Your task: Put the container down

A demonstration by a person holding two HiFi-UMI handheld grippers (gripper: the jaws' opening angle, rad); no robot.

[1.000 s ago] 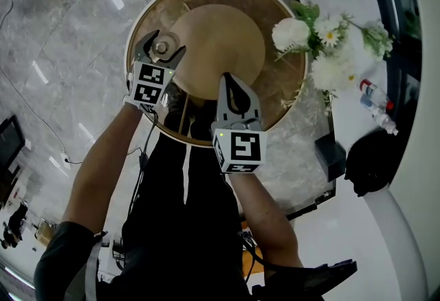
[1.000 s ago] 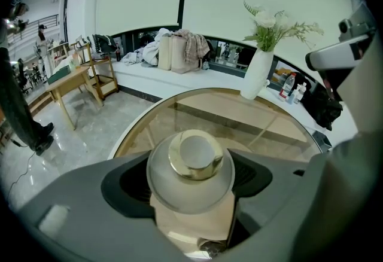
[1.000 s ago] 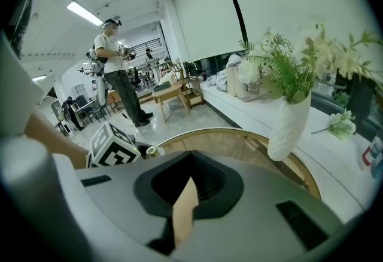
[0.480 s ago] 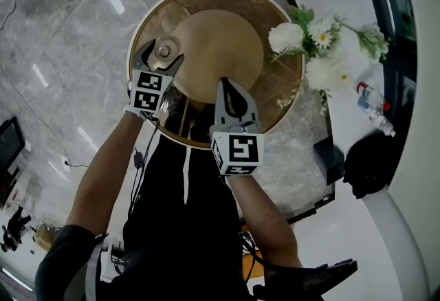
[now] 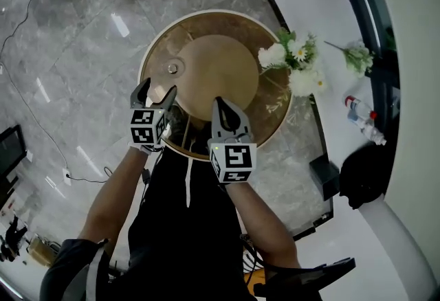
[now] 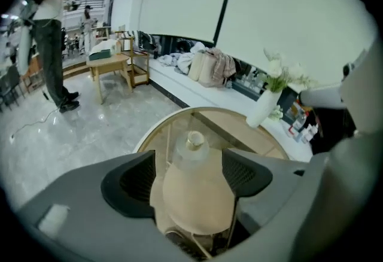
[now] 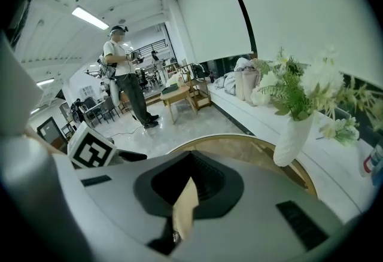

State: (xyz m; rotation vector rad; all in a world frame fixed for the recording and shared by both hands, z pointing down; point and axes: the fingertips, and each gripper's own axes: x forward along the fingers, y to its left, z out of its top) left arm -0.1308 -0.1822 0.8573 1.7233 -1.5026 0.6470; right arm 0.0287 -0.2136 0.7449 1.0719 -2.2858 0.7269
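The container point(image 5: 172, 68) is a small clear bottle with a round cap. It stands upright on the round gold-rimmed glass table point(image 5: 152, 49), left of the table's tan centre disc point(image 5: 216, 80). My left gripper point(image 5: 157, 88) is open and hangs just short of it, at the table's near left edge, holding nothing. In the left gripper view the container point(image 6: 190, 146) shows beyond the parted jaws of the left gripper point(image 6: 188, 178). My right gripper point(image 5: 221, 102) is shut and empty over the table's near edge. The right gripper point(image 7: 184, 202) shows only a thin sliver between its jaws.
A white vase of flowers point(image 5: 292, 62) stands at the table's right edge. Small bottles point(image 5: 361, 117) and a dark box point(image 5: 323, 169) lie on the white ledge to the right. A person point(image 7: 125, 69) stands by a wooden table point(image 6: 111, 66) across the marble floor.
My left gripper has opened off the container and drawn back toward me. The container stays standing on the table. The right gripper has also pulled back slightly.
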